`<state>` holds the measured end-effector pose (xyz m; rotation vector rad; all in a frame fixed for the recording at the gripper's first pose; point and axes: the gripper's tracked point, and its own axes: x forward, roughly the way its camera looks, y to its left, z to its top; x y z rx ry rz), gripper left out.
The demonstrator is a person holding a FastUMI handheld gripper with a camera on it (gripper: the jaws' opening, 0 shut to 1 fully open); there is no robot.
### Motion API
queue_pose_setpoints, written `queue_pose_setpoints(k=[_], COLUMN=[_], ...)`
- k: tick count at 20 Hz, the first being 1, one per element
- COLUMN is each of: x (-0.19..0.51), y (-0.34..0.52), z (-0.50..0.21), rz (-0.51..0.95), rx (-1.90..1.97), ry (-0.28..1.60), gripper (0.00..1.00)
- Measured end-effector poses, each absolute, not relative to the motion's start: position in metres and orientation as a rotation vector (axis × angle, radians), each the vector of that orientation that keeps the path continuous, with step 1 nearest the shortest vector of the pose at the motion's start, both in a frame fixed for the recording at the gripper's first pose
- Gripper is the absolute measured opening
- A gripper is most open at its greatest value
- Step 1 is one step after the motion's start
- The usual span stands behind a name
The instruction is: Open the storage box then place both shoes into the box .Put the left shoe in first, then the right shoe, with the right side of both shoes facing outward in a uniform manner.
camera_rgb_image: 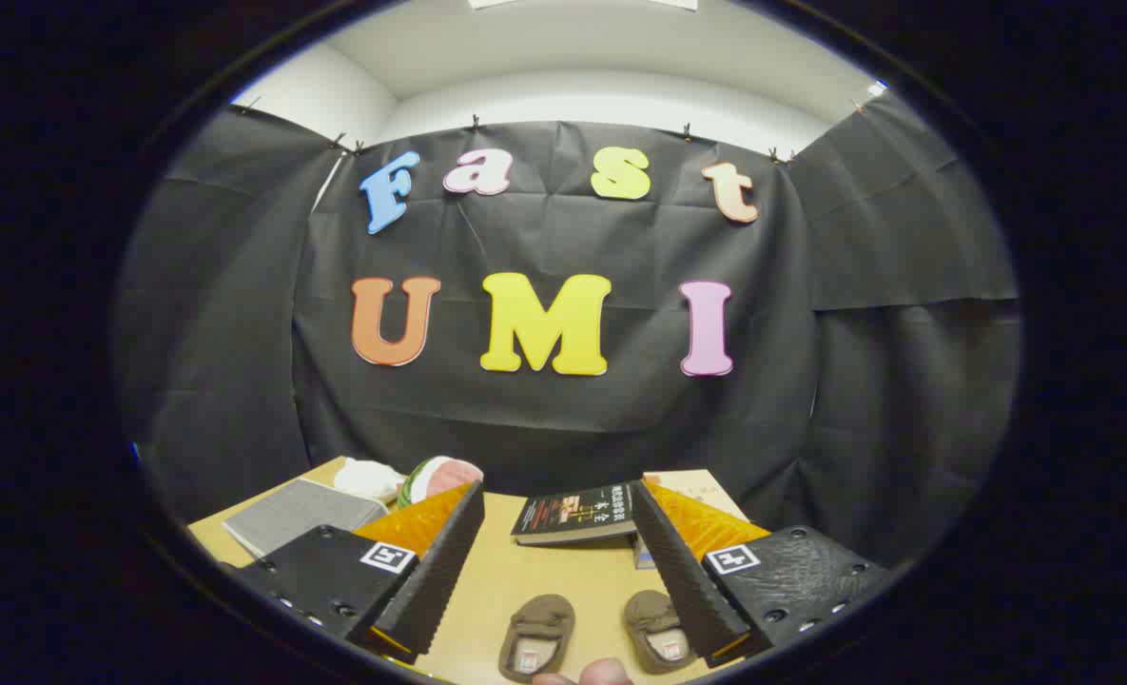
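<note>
Two brown shoes lie on the table between the gripper's wide-apart, empty fingers; find and open the box first, I'd judge.

shoes: two brown slip-ons | side by side on table | between the open jaws

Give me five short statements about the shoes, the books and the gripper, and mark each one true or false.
1. The gripper is open. True.
2. Two brown shoes lie on the table between the fingers. True.
3. A finger presses on a shoe. False: nothing is gripped.
4. A dark book lies beyond the shoes. True.
5. The grey notebook lies on top of the dark book. False: it lies apart, near the other finger.
</note>
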<state>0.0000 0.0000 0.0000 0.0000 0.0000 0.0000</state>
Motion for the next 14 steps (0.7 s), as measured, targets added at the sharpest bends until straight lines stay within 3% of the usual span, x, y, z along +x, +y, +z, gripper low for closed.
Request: queue_pose_setpoints(k=[14], x=[0.006], y=[-0.019], z=[-0.001], rz=[-0.021], rx=[0.045], ry=[0.021], gripper=[0.95])
